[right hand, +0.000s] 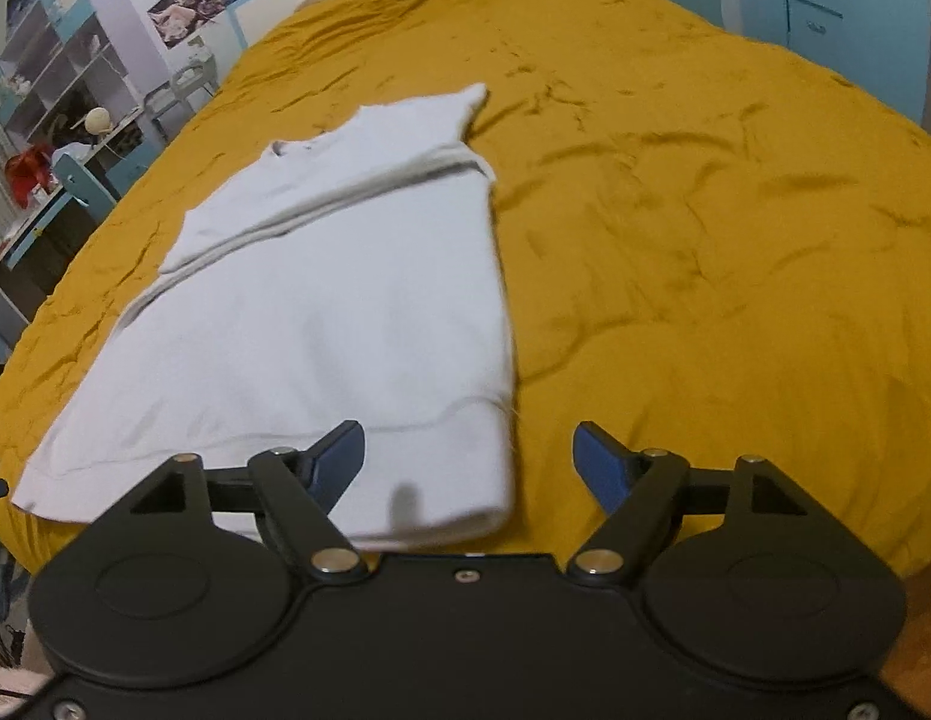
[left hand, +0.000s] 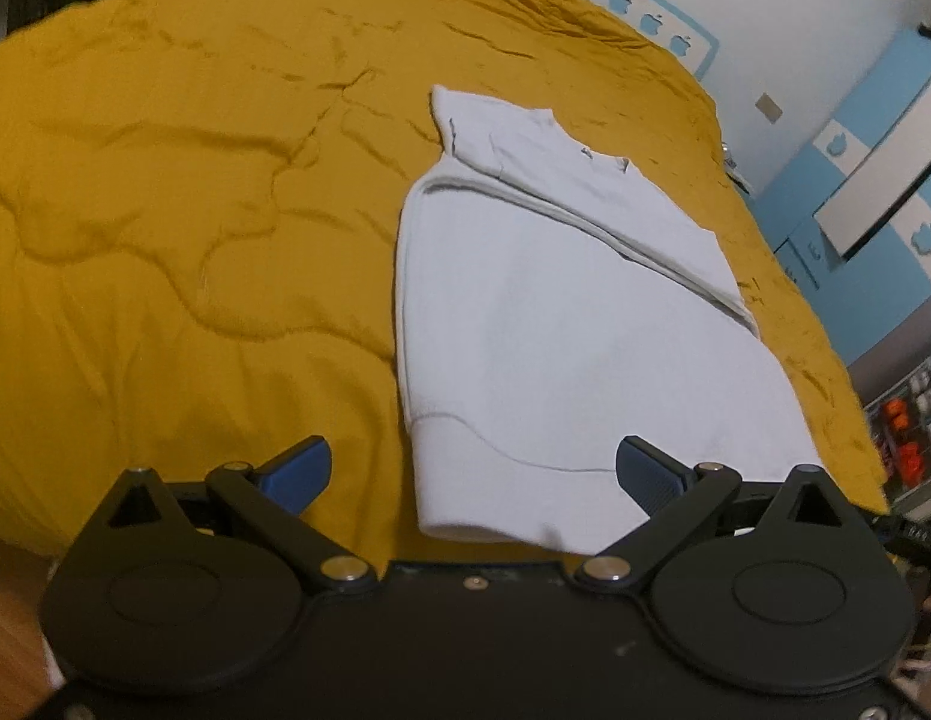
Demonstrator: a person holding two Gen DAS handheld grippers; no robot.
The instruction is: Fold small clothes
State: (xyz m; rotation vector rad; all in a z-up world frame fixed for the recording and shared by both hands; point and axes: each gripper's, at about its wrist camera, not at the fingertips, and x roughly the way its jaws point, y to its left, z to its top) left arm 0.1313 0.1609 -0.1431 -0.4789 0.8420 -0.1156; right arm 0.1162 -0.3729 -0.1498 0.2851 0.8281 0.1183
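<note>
One white garment [left hand: 561,312] lying flat on the bed [left hand: 165,210], over a mustard quilt, hem end toward the cameras and neck end away. Folded lengthwise already, by the look of it: long straight edge on one side, a sleeve laid across the upper body in a diagonal band, a corner of cloth poking out past the shoulder. Spread flat like this, probably so the next fold, hem toward collar, can be made cleanly.

Two hand-held grippers, one per hand. Left hand-held gripper [left hand: 474,471] hovering above the hem, jaws spread wide, nothing between the blue pads [left hand: 648,474]; no pad pressing on cloth. Right hand-held gripper [right hand: 468,459] likewise gaping, empty, poised over the hem's corner at the folded edge, one pad over the fabric and the other over bare quilt. Both pitched downward toward the near edge, seemingly placed to take the two hem corners together.

Count: one garment, one bed, two grippers, four pads. No second piece of clothing in either view. Shelves [right hand: 45,72] and furniture beyond the bed's edges, blurred.
</note>
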